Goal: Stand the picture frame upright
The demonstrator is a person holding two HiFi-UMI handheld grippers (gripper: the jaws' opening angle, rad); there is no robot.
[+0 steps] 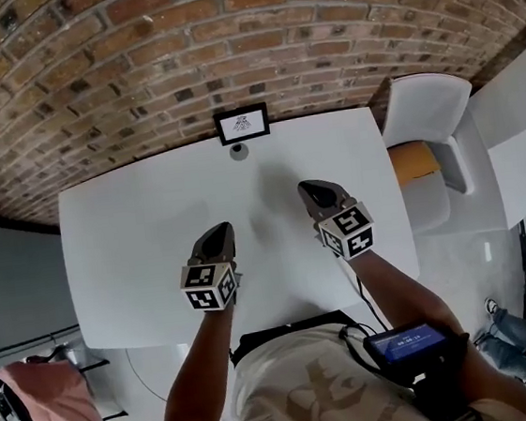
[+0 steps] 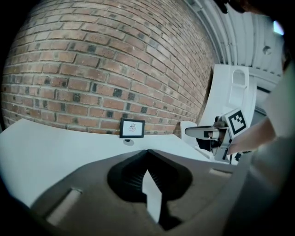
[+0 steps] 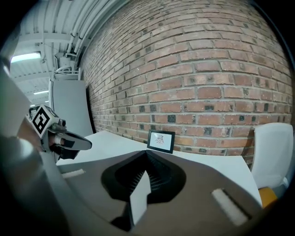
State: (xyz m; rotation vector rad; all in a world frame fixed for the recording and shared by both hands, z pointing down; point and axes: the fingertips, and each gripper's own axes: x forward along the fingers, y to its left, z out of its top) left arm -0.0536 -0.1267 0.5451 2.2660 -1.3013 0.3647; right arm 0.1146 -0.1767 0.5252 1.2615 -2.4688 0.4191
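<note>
Black-edged picture frame (image 1: 242,123), head view: it is at the far edge of the white worktop (image 1: 135,248), against the brick wall (image 1: 133,59), and already looks upright. A small grey disc (image 1: 238,151) lies just in front of it. The left gripper (image 1: 220,229) and right gripper (image 1: 313,188) are over the near half of the worktop, well apart from the frame. A white chair (image 1: 426,106) with an orange cushion (image 1: 415,160) sits to the right.

Left gripper view: the jaws are fully together with nothing between them. The frame (image 2: 132,128) faces the camera, a thin dark border round a white print. It's a flat rectangle with square corners. The worktop is smooth and matt, the brick rough.

Right gripper view: these jaws are also pressed together and empty. The frame (image 3: 160,141) leans back slightly. I can't see whether a rear stand or the wall is propping it.

Handling, my read:
- It is probably light and stiff.
- If the front is glazed it will be slick and breakable.
- It should tip easily on that smooth top.
- Pinch the border at a side or top edge, not the face, and use low force.
</note>
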